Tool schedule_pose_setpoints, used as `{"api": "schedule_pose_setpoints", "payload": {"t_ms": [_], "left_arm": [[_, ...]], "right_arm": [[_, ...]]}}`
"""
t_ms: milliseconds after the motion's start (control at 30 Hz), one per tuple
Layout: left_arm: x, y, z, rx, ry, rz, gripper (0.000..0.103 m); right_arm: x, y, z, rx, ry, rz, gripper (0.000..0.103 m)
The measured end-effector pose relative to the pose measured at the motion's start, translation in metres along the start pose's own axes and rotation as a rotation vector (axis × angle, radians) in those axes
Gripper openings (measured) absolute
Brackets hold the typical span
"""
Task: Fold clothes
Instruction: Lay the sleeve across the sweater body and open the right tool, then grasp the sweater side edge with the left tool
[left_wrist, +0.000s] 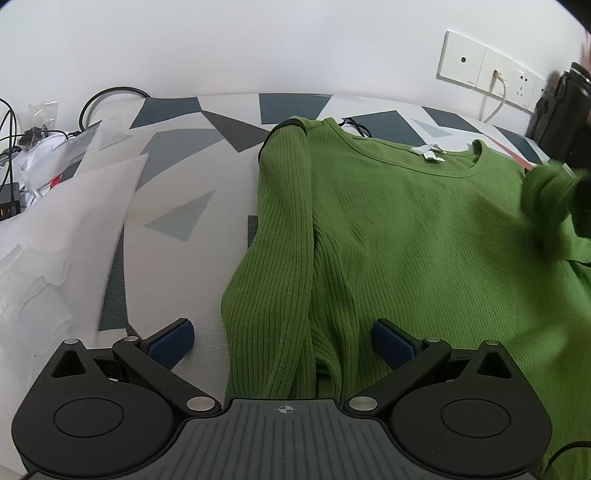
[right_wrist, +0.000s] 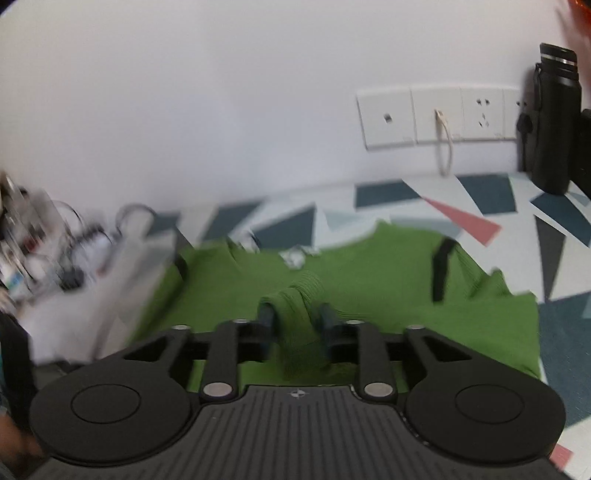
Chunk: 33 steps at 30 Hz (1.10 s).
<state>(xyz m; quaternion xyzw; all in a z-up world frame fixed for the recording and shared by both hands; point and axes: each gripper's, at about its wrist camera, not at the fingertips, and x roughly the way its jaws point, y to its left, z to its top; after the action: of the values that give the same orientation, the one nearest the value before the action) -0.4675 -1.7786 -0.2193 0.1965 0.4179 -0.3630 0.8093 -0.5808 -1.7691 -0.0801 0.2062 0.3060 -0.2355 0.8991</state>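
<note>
A green ribbed sweater (left_wrist: 406, 229) lies flat on the patterned table, neck toward the wall, its left sleeve (left_wrist: 288, 221) folded down over the body. My left gripper (left_wrist: 282, 343) is open wide just above the sweater's near left edge, with that sleeve between its blue pads (left_wrist: 173, 343) and nothing gripped. In the right wrist view my right gripper (right_wrist: 295, 317) hangs over the sweater (right_wrist: 369, 288) with the bunched right sleeve (right_wrist: 299, 314) lying between its parted fingers; the picture is blurred. The same sleeve bunch (left_wrist: 546, 206) shows at the right edge of the left wrist view.
White foam sheets (left_wrist: 74, 221) and a tangle of cables (left_wrist: 22, 140) lie at the left. Wall sockets (left_wrist: 480, 70) with a plugged cable sit behind. A black bottle (right_wrist: 554, 122) stands at the back right. The geometric tablecloth (left_wrist: 177, 177) shows left of the sweater.
</note>
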Motion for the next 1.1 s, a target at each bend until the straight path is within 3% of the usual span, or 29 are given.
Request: {"api": "schedule_pose_setpoints", "payload": {"t_ms": [33, 167, 667, 900, 1100], "left_arm": [[0.000, 0.000, 0.000, 0.000, -0.001, 0.000, 0.102], [0.000, -0.001, -0.001, 0.000, -0.007, 0.002, 0.102], [0.000, -0.001, 0.000, 0.001, -0.008, 0.005, 0.102], [-0.001, -0.002, -0.002, -0.001, -0.022, 0.007, 0.102], [-0.001, -0.002, -0.004, 0.000, -0.034, 0.007, 0.102]], "right_arm": [[0.001, -0.003, -0.003, 0.000, 0.007, -0.022, 0.055], [0.002, -0.021, -0.012, 0.000, 0.026, -0.099, 0.065], [-0.005, -0.095, -0.054, 0.068, 0.146, -0.407, 0.072], [0.003, -0.096, -0.064, 0.034, 0.175, -0.448, 0.082], [0.008, -0.100, -0.066, 0.048, 0.165, -0.474, 0.099]]}}
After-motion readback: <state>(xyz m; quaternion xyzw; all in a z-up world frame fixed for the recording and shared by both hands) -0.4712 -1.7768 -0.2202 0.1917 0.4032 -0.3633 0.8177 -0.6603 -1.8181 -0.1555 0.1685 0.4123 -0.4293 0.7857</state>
